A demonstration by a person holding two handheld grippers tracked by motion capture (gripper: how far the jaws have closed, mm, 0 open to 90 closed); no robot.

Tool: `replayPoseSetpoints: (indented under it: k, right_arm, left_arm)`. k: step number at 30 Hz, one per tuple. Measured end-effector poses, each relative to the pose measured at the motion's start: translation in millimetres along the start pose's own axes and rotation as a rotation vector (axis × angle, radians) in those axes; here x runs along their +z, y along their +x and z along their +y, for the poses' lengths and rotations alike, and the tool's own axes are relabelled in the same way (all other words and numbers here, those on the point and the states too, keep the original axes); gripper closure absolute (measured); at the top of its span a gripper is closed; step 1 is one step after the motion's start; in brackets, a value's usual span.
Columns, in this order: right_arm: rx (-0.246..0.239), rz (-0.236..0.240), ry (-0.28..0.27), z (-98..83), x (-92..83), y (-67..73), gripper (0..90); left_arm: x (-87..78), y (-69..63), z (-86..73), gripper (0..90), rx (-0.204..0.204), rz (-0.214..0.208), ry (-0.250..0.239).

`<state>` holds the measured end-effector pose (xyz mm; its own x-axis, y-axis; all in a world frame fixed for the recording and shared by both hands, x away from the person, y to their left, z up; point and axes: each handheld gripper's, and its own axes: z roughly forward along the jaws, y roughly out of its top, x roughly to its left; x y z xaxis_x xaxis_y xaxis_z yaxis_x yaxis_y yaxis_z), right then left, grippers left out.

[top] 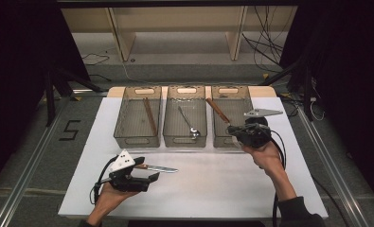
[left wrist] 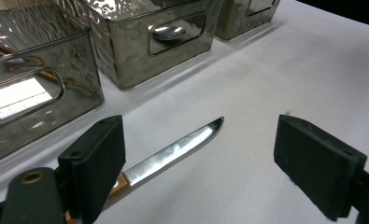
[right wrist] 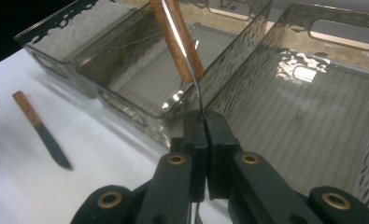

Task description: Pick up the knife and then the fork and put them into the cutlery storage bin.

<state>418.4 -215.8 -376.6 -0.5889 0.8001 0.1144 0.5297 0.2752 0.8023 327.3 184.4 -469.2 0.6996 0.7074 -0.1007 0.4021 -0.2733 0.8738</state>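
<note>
I count three clear bins (top: 138, 137) in a row on my counter (top: 222, 184). There are two wooden-handled pieces of cutlery: one knife (top: 158, 168) and one utensil (right wrist: 180, 42) pinched in my jaws. One spoon (top: 190, 126) and one pair of chopsticks (top: 150, 116) complete the count.

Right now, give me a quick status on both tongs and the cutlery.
Left tongs open, straddling the knife on the table. Right tongs shut on a wooden-handled utensil above the right bin. Nothing blocking.
</note>
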Motion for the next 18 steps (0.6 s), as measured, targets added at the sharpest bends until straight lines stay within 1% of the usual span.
replayPoseSetpoints:
  k: [2, 6, 9, 11, 13, 18]
  right_arm:
    - [0.016, 0.0, 0.003, 4.8, 2.5, -3.3, 88.9]
    - [0.031, -0.018, 0.011, 13.7, 8.2, -8.9, 88.8]
    - [0.059, -0.023, 0.015, 20.1, 12.5, -15.2, 88.8]
    - [0.079, -0.023, 0.01, 24.3, 15.0, -19.5, 88.8]
    - [0.091, -0.037, 0.012, 28.4, 18.1, -23.4, 88.8]
    - [0.115, -0.071, 0.024, 37.2, 26.9, -32.0, 88.8]
  left_arm:
    - [0.6, -0.6, -2.2, 16.5, 0.003, 0.004, 0.005]
    - [-0.1, -2.1, -4.4, 16.4, 0.008, 0.011, 0.002]
    - [-0.2, -2.3, -5.5, 16.4, 0.003, 0.013, -0.001]
    - [0.4, -1.6, -7.0, 16.4, 0.006, 0.013, 0.01]
    - [1.3, -1.6, -8.3, 16.2, 0.004, 0.019, 0.012]
    - [0.5, 0.0, -9.2, 16.1, 0.006, 0.019, 0.007]
